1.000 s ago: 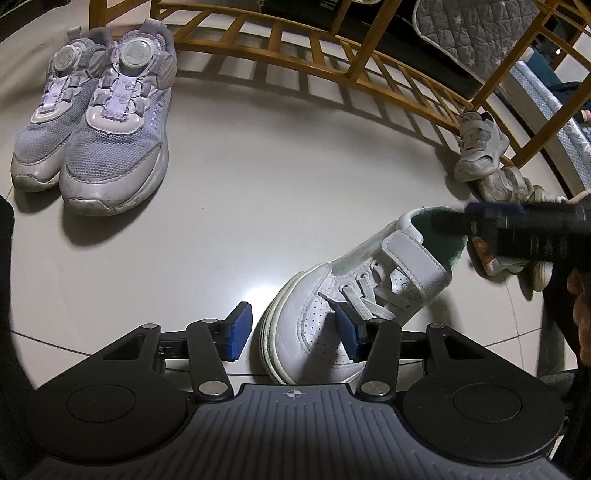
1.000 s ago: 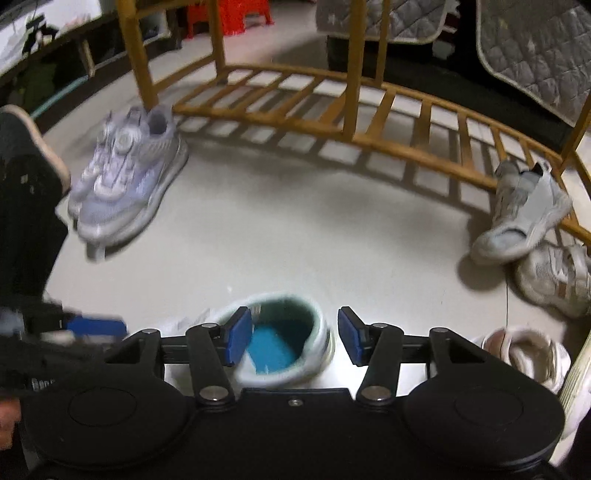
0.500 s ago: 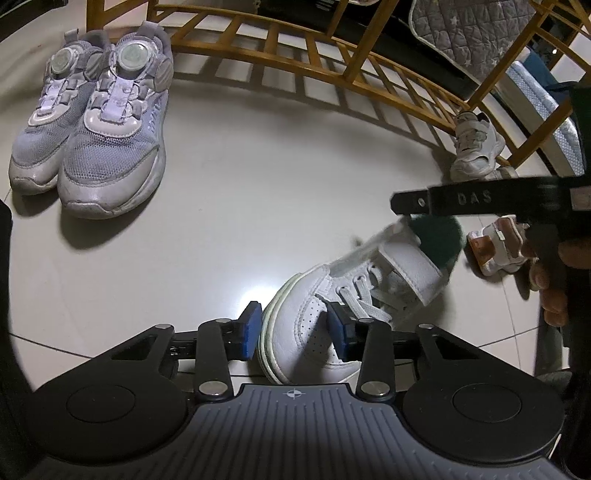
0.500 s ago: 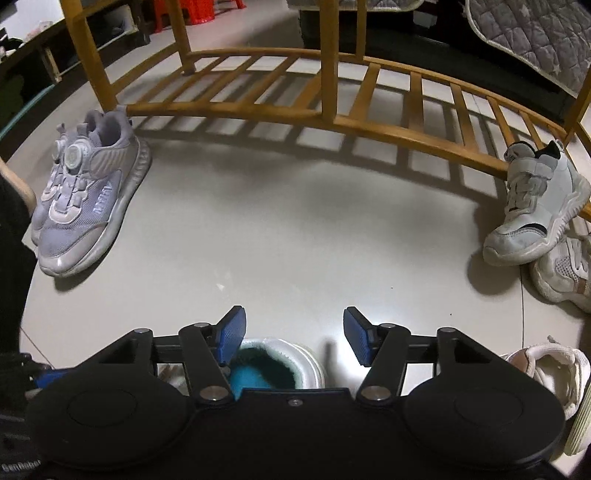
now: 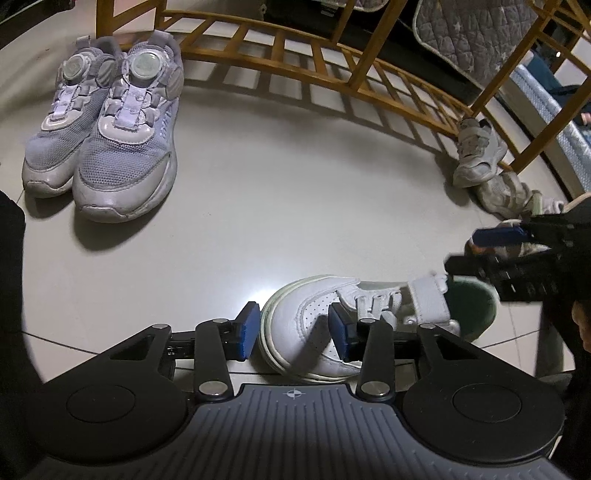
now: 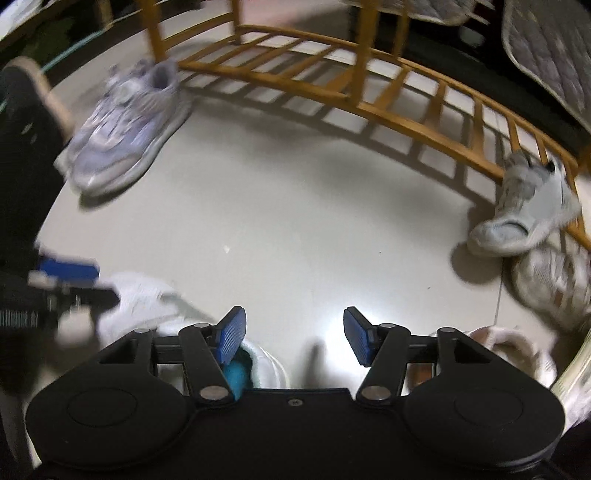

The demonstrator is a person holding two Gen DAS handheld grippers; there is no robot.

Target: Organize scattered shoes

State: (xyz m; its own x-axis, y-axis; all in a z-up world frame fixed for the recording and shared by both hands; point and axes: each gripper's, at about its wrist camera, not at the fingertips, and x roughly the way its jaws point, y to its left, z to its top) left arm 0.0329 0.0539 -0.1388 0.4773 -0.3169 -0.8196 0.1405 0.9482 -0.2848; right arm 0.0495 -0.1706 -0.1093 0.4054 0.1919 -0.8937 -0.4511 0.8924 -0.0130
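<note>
Between the blue pads of our left gripper (image 5: 293, 330) sits the toe of the white strap shoe (image 5: 332, 317), lying on the pale tiled floor (image 5: 277, 206); both pads press its sides, so we have it pinched by the front. Its green-lined heel opening points away to the right, where our right gripper (image 6: 293, 338) reaches in from that side. From the right wrist view, that gripper's fingers stand spread with only bare floor between them, and the shoe's heel shows just below its left pad, outside the gap. Far left on the floor we see 2 lavender sneakers (image 5: 107, 133) side by side, toes toward us. A low wooden slatted frame (image 5: 332, 70) curves across the back. Against its right end 1 grey-white sneaker (image 5: 476, 151) leans, with another pale shoe (image 5: 506, 194) just beside it. A quilted grey cover (image 5: 465, 33) hangs above the frame.
</note>
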